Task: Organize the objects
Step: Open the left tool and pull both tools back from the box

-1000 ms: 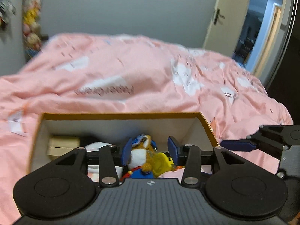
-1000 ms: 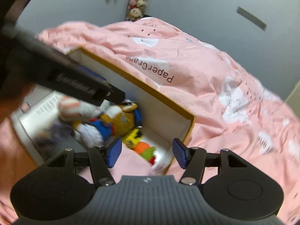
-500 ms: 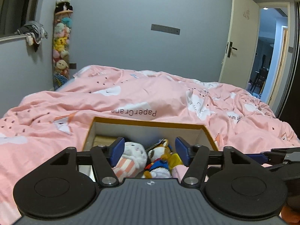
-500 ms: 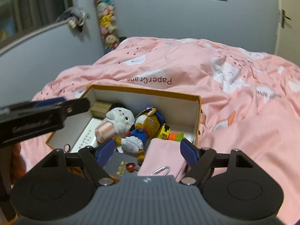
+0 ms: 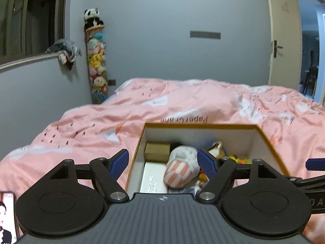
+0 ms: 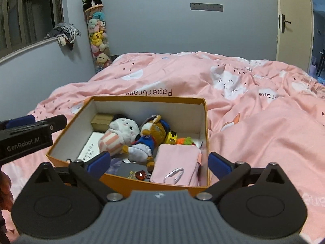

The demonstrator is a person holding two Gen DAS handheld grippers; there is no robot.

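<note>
Both claws spread & empty, left gripper [image 5: 162,161] and right gripper [image 6: 159,162] hovering near the orange box [image 6: 205,122] on the bed [image 6: 254,126]; box packed w/ plushies [image 6: 121,134], so blind grab prob snags the pink pouch [image 6: 176,162].

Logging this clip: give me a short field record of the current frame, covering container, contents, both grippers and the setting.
container: orange box, open top, on the pink duvet
contents: white plush, orange plush in blue, pink pouch with carabiner, tan small box, yellow toy, booklet
left gripper: open, empty, apart from the box contents
right gripper: open, empty, at the box's near edge
setting: bedroom, stuffed-toy column against the wall
</note>
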